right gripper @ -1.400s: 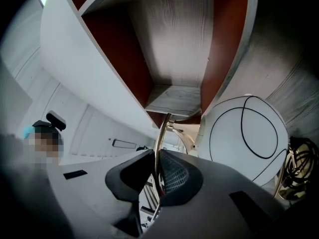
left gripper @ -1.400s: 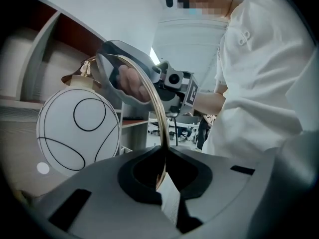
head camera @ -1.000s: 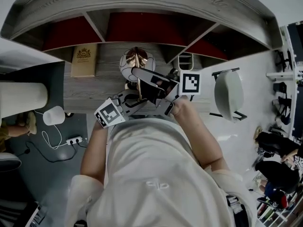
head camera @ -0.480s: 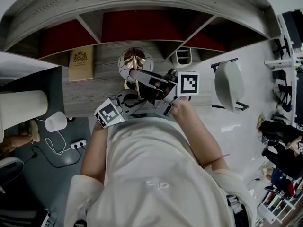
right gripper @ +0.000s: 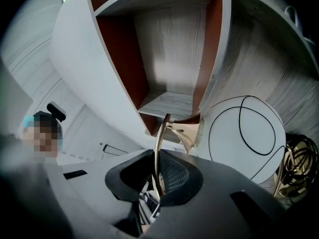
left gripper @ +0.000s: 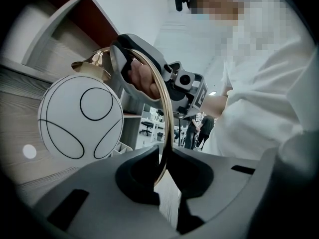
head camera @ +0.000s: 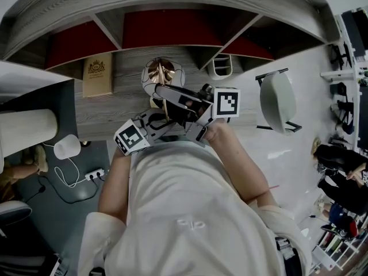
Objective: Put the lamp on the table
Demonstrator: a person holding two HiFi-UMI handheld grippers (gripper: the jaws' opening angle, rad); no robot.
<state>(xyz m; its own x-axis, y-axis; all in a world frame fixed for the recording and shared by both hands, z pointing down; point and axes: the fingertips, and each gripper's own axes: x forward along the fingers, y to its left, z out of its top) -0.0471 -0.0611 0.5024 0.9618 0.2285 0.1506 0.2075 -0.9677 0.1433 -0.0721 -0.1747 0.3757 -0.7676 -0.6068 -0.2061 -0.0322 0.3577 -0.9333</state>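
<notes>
Fingers on my left gripper [left gripper: 164, 158] are opening, with the lamp's [head camera: 163, 78] brass stem [left gripper: 167, 108] between them. My right gripper [right gripper: 157, 176] is clamped on that same stem. The white globe [left gripper: 79, 117] sits just left of the left fingers, over the grey table [head camera: 103, 114]. My worry is a pad snagging the stem as I back out and tipping this top-heavy lamp.

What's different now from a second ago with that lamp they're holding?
The left gripper is opening its jaws, easing off the lamp's brass stem, which is between them. The right gripper stays clamped on the stem, and the white globe hangs about where it was, over the desk.
</notes>
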